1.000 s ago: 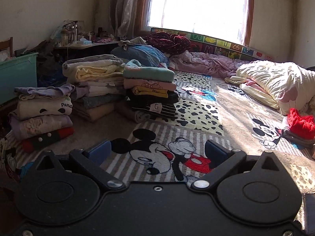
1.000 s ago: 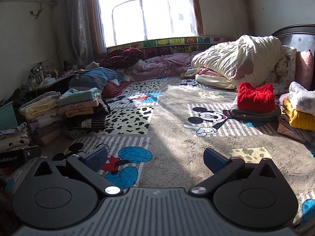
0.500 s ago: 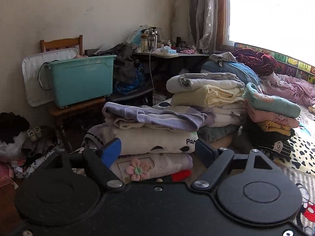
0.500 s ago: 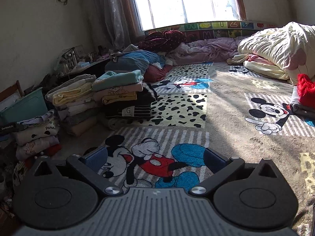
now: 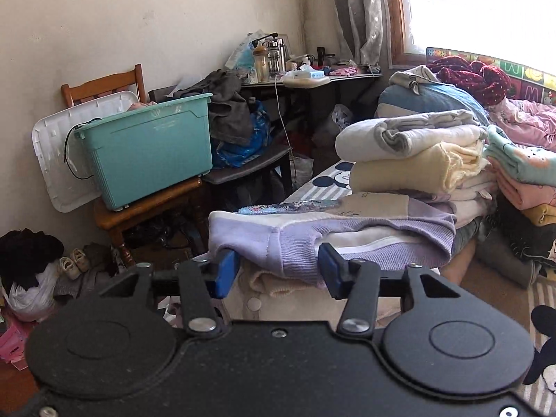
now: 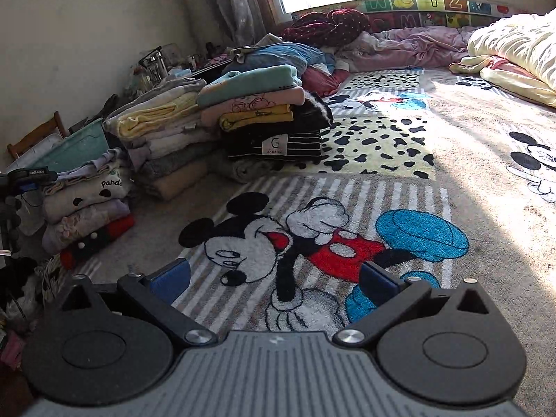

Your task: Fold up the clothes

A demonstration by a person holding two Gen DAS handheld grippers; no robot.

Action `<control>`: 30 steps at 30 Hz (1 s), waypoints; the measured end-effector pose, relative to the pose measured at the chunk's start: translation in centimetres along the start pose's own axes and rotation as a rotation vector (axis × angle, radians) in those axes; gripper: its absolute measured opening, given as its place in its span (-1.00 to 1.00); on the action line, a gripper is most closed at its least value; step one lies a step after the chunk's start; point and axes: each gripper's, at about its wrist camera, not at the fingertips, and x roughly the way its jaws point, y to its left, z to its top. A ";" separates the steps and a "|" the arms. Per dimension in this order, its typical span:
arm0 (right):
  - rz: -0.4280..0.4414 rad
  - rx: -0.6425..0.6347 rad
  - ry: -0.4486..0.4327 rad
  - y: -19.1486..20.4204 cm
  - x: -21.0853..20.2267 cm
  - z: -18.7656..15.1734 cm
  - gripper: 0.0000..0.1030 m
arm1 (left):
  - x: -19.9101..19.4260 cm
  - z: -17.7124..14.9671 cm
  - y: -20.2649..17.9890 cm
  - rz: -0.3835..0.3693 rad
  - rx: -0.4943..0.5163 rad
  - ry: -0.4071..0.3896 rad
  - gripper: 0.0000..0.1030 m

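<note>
Blue pads of the left tool (image 5: 276, 271) are seen spread on either side of the ribbed edge of a folded lilac garment (image 5: 333, 232), with a gap left at each pad, so the cloth is straddled rather than pinched. This lilac garment is laid on top of a short stack of folded clothes (image 6: 85, 205) at the edge of the bed; beneath it a cream piece printed with "panda" is seen in the right wrist view, then a pale floral piece and a red and black one at the bottom. Just beside this stack a taller pile (image 5: 413, 153) is set, topped by a white and grey roll over a pale yellow fold, and next to that a third pile (image 6: 264, 114) is shown with mint, pink, yellow and black striped items. Past the bed edge a teal plastic bin (image 5: 149, 153) is carried on a wooden chair (image 5: 146, 208), with a white lid (image 5: 59, 160) leaned behind it against the wall. The right tool (image 6: 274, 279) is held with its pads wide apart and nothing between them, above the cartoon-mouse blanket (image 6: 312, 243) that covers the bed, well apart from the stacks. A cream quilt (image 6: 514, 45) is heaped at the far right near the window.
</note>
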 end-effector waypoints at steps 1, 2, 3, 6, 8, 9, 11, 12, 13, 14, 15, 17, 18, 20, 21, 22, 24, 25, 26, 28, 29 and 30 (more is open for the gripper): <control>0.001 -0.002 0.003 0.1 0.1 -0.1 0.99 | 0.0 0.1 0.0 0.002 -0.001 0.004 -0.54; 0.003 -0.003 0.006 0.1 0.1 -0.1 0.99 | -0.1 0.1 0.0 0.005 -0.003 0.007 -0.71; 0.004 -0.005 0.008 0.2 0.1 -0.2 0.99 | -0.4 0.3 0.1 0.010 -0.013 0.007 -0.80; 0.007 -0.010 0.002 0.4 -0.4 -0.1 0.98 | -2.1 0.9 0.2 -0.010 -0.036 -0.022 -0.85; 0.010 -0.007 -0.010 0.3 -1.1 0.0 0.97 | -4.0 1.7 -0.1 -0.034 -0.034 -0.062 -0.85; 0.010 -0.006 -0.016 0.2 -1.5 0.1 0.95 | -5.2 2.3 -0.5 -0.048 -0.026 -0.088 -0.86; 0.010 -0.006 -0.034 0.0 -2.7 0.3 0.93 | -7.7 3.7 -1.3 -0.084 -0.017 -0.137 -0.86; 0.011 -0.005 -0.043 -0.2 -3.3 0.5 0.93 | -9.1 4.6 -1.8 -0.106 -0.012 -0.166 -0.86; 0.011 -0.003 -0.054 -0.3 -4.0 0.6 0.93 | -10.6 5.5 -2.4 -0.128 -0.005 -0.195 -0.86; 0.012 0.000 -0.066 -0.5 -4.7 0.7 0.92 | -12.0 6.4 -3.0 -0.152 0.001 -0.222 -0.86; 0.011 0.004 -0.078 -0.7 -5.5 0.8 0.92 | -13.3 7.4 -3.6 -0.174 0.009 -0.248 -0.86; 0.011 0.014 -0.102 -1.2 -7.1 1.0 0.92 | -15.6 9.2 -5.0 -0.206 0.024 -0.289 -0.87; 0.009 0.019 -0.115 -1.6 -8.0 1.0 0.92 | -16.7 10.1 -5.7 -0.228 0.027 -0.307 -0.87; 0.005 0.030 -0.138 -2.3 -9.8 0.9 0.92 | -19.3 11.8 -6.8 -0.279 0.031 -0.342 -0.87; 0.001 0.035 -0.149 -2.7 -10.5 0.8 0.92 | -20.8 12.5 -7.4 -0.310 0.034 -0.363 -0.87; -0.004 0.042 -0.162 -3.2 -11.5 0.6 0.92 | -22.1 13.0 -7.9 -0.334 0.038 -0.381 -0.87; -0.016 0.056 -0.187 -4.3 -13.6 0.2 0.92 | -25.2 14.1 -9.0 -0.400 0.044 -0.418 -0.87; -0.023 0.063 -0.199 -4.8 -14.5 0.0 0.92 | -26.3 14.3 -9.5 -0.430 0.044 -0.429 -0.87; -0.033 0.071 -0.210 -5.4 -15.4 -0.2 0.92 | -27.4 14.7 -10.1 -0.468 0.041 -0.437 -0.87; -0.057 0.086 -0.230 -6.7 -17.2 -0.7 0.92 | -28.9 14.9 -11.6 -0.531 0.044 -0.439 -0.87; -0.077 0.091 -0.237 -7.3 -18.0 -0.9 0.92 | -29.6 15.1 -12.5 -0.566 0.048 -0.437 -0.87; -0.096 0.094 -0.243 -7.8 -18.8 -1.1 0.92 | -30.1 15.1 -13.5 -0.607 0.053 -0.431 -0.87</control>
